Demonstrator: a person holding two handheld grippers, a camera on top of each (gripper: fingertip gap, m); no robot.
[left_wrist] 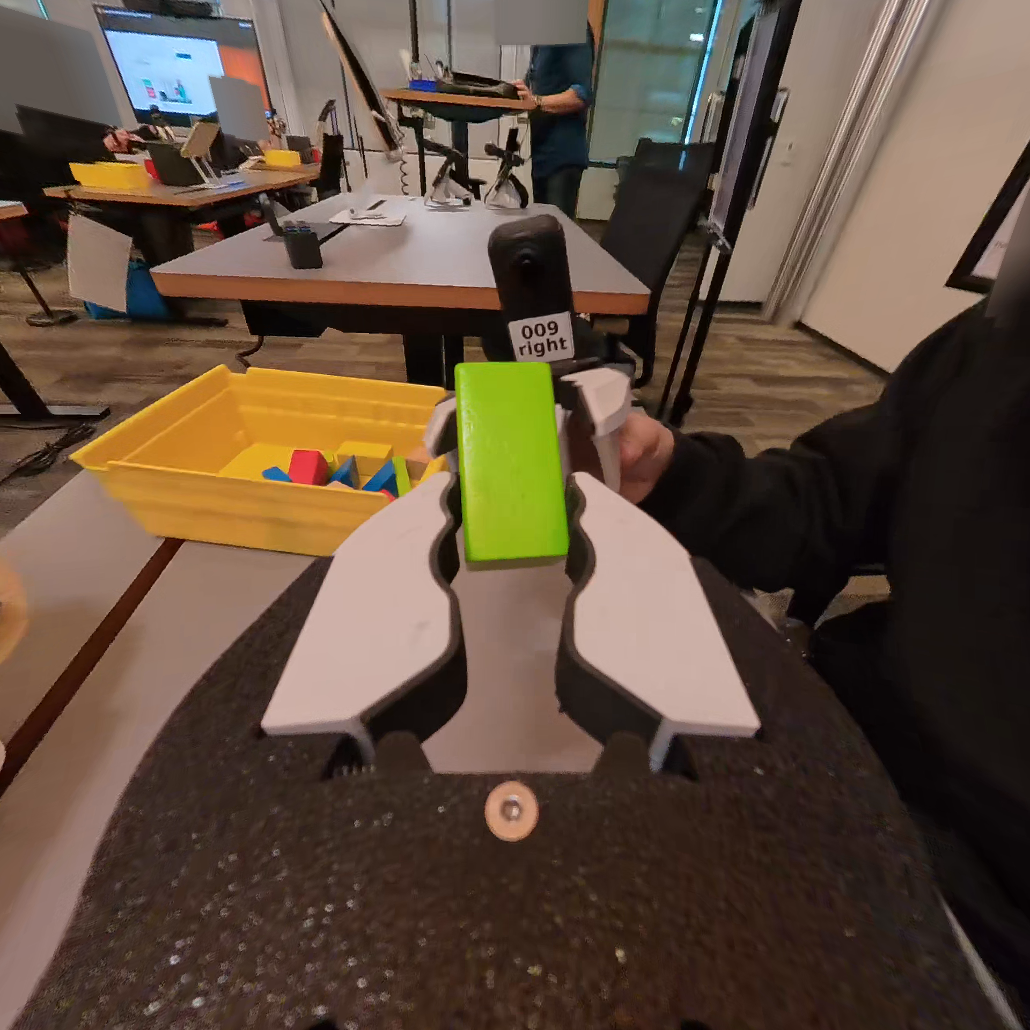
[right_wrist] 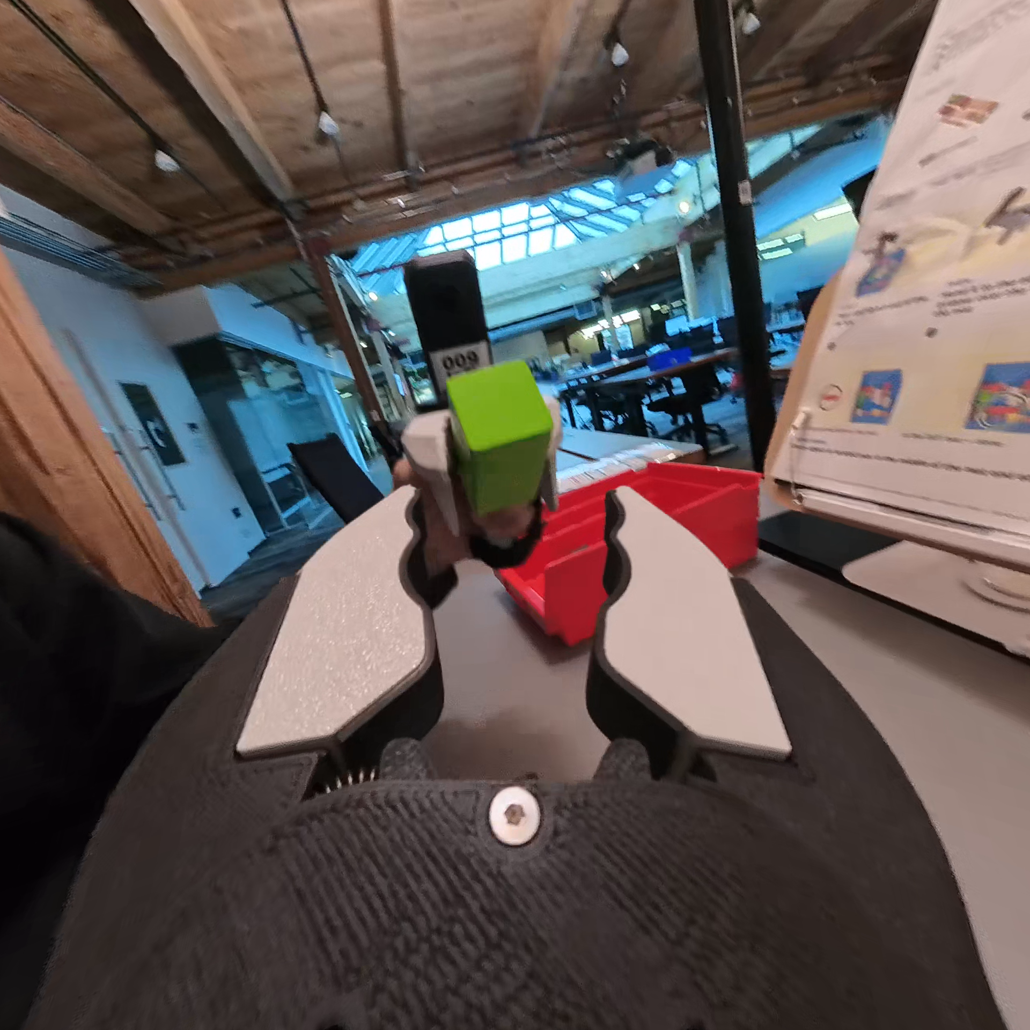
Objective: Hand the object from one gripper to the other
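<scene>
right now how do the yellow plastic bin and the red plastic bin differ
The yellow plastic bin, in the left wrist view, holds a heap of coloured wooden blocks; the red plastic bin, in the right wrist view, shows no contents in the part visible. The red one has inner dividers; the yellow one is a single open tray. Both are open-topped and sit on grey tabletops.

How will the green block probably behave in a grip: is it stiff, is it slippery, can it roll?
The green block looks rigid: its edges stay straight where the left gripper clamps it. Its glossy paint suggests it may slide a little between the pads. With flat faces and square corners, it should not roll; standing on its small end, it could tip.
</scene>
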